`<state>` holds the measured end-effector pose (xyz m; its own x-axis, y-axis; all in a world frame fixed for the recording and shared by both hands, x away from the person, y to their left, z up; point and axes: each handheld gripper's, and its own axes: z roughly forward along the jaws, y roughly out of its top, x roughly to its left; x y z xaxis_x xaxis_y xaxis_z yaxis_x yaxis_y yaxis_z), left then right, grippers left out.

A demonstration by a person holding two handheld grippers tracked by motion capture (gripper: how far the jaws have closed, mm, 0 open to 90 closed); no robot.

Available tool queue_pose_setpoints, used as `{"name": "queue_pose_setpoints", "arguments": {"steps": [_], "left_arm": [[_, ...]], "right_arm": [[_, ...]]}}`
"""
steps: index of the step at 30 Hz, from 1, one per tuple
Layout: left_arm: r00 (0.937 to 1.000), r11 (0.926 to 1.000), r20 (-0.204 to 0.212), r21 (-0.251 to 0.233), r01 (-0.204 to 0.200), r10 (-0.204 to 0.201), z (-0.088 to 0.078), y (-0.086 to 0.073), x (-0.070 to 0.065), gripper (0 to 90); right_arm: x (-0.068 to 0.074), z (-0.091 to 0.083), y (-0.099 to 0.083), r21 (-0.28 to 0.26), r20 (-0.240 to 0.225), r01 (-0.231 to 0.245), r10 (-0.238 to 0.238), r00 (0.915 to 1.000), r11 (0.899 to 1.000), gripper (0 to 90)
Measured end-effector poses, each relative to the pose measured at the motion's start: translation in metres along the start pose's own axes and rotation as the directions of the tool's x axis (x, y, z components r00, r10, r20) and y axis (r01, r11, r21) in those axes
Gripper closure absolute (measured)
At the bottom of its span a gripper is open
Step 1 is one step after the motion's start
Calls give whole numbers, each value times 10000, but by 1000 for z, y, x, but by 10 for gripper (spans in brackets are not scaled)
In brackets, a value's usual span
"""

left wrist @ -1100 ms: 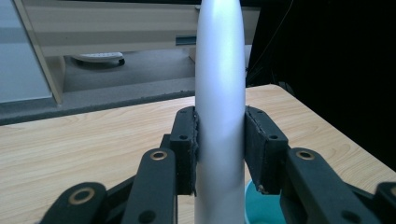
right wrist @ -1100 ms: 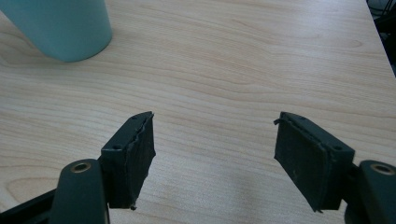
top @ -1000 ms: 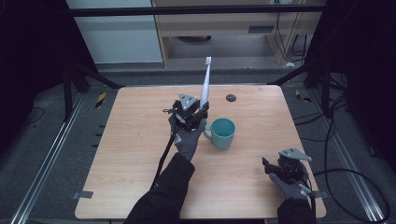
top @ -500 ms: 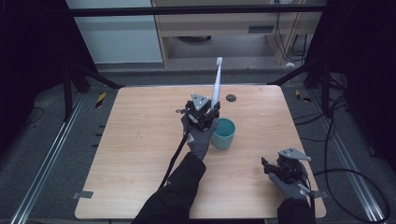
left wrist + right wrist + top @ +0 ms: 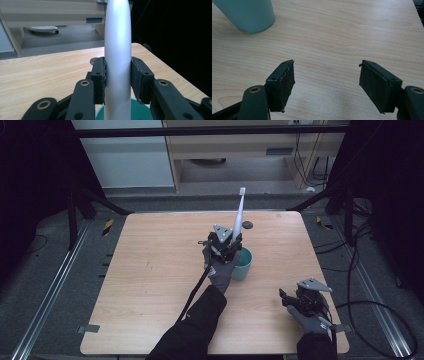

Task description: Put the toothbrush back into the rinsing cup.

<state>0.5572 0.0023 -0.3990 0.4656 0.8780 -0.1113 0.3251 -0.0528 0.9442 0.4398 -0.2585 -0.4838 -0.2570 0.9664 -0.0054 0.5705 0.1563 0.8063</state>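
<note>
- Pale wood grain covers the table (image 5: 150, 270) in front of me, and its left half lies bare.
- Near the middle, my left gripper (image 5: 226, 245) holds a white toothbrush (image 5: 239, 215) by the handle; in the left gripper view both pads press against the grey-white shaft (image 5: 117, 62) from either side, the jaws roughly half closed around it.
- The toothbrush stands nearly upright, its bristle end topmost and leaning slightly to the far right.
- My left hand (image 5: 220, 270) wears a grey glove, and the black cable runs from the gripper along my dark sleeve toward the near edge.
- Just right of that gripper sits the teal cup (image 5: 244, 265), touching or nearly touching my gloved hand in the high view; in the left gripper view its rim (image 5: 140, 110) lies right under the handle's lower end, though I cannot tell whether the handle's tip has entered the cup.
- A small dark round mark (image 5: 247, 225) lies on the table beyond the cup.
- At the near right corner, my right gripper (image 5: 295, 301) rests low over the wood, well apart from the cup.
- Its jaws stand wide apart with only bare table between the pads (image 5: 282, 82), gripping nothing; the cup's base (image 5: 249, 15) appears at the upper left of that view.
</note>
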Motion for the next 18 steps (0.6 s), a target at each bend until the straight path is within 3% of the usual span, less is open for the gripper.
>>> {"name": "queue_pose_setpoints", "arguments": {"steps": [18], "left_arm": [[9990,9971,41,621,-437,436,12,-31,-11,655]], "right_arm": [[0,1,-1,48,-28,60,-60,10000,10000,279]]}}
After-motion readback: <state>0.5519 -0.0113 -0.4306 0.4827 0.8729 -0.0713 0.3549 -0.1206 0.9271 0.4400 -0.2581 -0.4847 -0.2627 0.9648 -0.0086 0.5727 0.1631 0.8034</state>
